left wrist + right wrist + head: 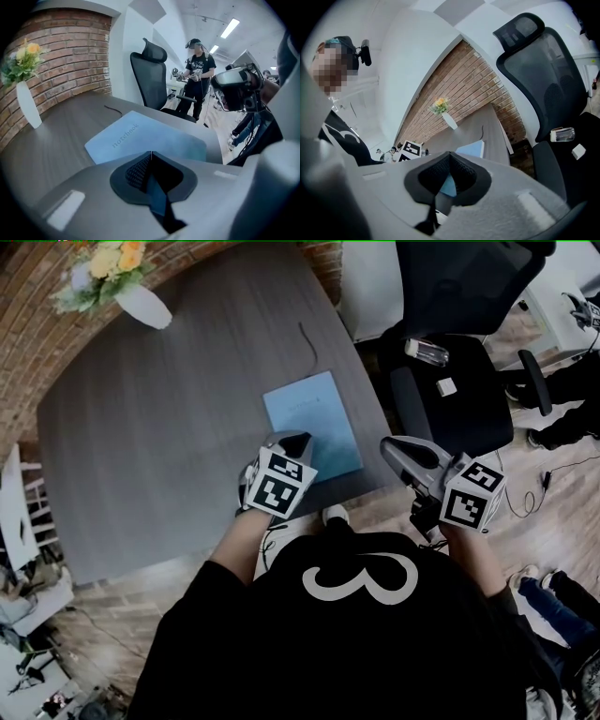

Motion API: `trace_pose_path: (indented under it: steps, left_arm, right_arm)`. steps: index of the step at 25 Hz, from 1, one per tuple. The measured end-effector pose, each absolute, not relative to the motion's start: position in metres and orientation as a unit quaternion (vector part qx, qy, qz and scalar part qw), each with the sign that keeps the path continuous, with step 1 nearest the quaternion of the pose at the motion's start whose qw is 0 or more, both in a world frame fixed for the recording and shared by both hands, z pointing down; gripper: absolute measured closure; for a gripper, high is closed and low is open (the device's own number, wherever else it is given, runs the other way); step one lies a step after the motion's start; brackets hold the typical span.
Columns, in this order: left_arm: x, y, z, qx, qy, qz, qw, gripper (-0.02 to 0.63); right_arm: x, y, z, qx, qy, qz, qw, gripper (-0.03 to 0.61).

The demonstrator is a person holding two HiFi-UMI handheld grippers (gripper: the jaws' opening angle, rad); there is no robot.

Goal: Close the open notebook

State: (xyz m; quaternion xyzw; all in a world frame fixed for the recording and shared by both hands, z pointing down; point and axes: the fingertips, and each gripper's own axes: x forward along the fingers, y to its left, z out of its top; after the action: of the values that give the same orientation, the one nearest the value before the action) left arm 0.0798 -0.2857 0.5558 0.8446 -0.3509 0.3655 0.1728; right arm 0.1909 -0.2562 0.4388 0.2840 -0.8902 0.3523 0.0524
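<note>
Head view: person's black top (pixel 356 634) nearest. Beyond it, left gripper (pixel 295 440) over near-left corner of blue notebook (pixel 314 418), lying flat near the grey desk's (pixel 141 446) right edge. Right gripper (pixel 387 447) is off the desk.

Left gripper view: jaws together, nothing btwn.

Right gripper view: same, empty.

Notebook looks closed already. At most press cover flat w/ shut tips, no grabbing.

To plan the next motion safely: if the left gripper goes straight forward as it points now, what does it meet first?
Most likely the blue notebook, lying closed on the table just ahead of the left gripper; depth is unclear.
</note>
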Motion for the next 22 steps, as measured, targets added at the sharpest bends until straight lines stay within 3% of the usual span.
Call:
trace_pose_path:
  steps: [12, 22]
  left_arm:
    - [0.079, -0.283, 0.548, 0.840, -0.342, 0.378, 0.187, 0.597]
    - [0.066, -0.246, 0.459, 0.891, -0.328, 0.233, 0.211, 0.597]
  right_arm:
    - [0.182, -0.251, 0.424, 0.290, -0.891, 0.348, 0.041, 0.577]
    - [0.156, -0.218, 0.382, 0.299, -0.910, 0.287, 0.028, 0.577]
